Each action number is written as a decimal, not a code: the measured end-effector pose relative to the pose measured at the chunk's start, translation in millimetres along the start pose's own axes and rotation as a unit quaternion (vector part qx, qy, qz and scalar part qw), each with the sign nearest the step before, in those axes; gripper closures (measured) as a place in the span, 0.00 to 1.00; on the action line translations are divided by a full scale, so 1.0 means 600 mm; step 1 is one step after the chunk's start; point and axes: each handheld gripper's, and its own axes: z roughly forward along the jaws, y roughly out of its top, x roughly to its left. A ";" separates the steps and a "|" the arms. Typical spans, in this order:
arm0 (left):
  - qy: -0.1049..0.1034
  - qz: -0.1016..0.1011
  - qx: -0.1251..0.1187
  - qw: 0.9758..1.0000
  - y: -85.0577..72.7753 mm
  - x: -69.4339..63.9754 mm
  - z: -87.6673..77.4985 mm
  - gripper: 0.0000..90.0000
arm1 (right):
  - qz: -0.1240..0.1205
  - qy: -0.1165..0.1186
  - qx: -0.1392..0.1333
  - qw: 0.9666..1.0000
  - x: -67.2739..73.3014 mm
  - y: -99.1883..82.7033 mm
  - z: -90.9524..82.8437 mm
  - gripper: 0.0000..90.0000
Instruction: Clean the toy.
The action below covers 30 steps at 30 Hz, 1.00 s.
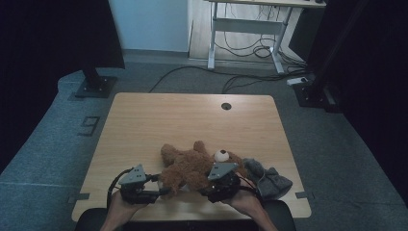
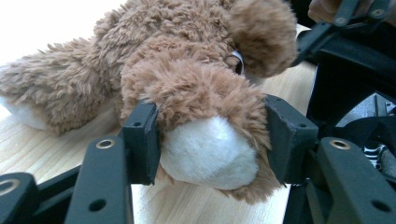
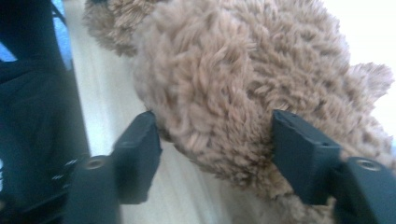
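I have the left tool clenched on the teddy bear's white-soled paw, the bear lying on the bench. My right tool presses into its fur. The high view adds a grey cloth beside my right tool.

Ahead of both my tongs the wooden table lies bare to its far edge; free passage there. Between my left tongs and right tongs the brown teddy bear blocks the way across. Just beyond my right tongs, outward, a grey cloth bundle occupies the near corner. Outward of my left tongs the tabletop stays open to the edge.
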 end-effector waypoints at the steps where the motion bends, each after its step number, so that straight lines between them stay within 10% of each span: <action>1: -0.002 -0.002 -0.002 1.000 0.001 0.001 -0.001 0.48 | -0.002 -0.003 -0.002 1.000 0.000 0.001 0.001 0.46; 8: -0.001 0.005 -0.003 1.000 0.006 0.005 -0.004 0.46 | 0.020 -0.012 -0.010 1.000 -0.014 0.004 -0.011 0.86; 22: 0.031 0.070 -0.015 0.997 0.025 -0.010 -0.051 0.22 | 0.039 -0.035 -0.031 0.998 -0.042 0.040 -0.034 0.92; 30: 0.036 0.101 0.003 0.994 0.023 -0.026 -0.028 0.17 | 0.063 -0.040 -0.037 0.997 -0.065 0.056 -0.041 0.92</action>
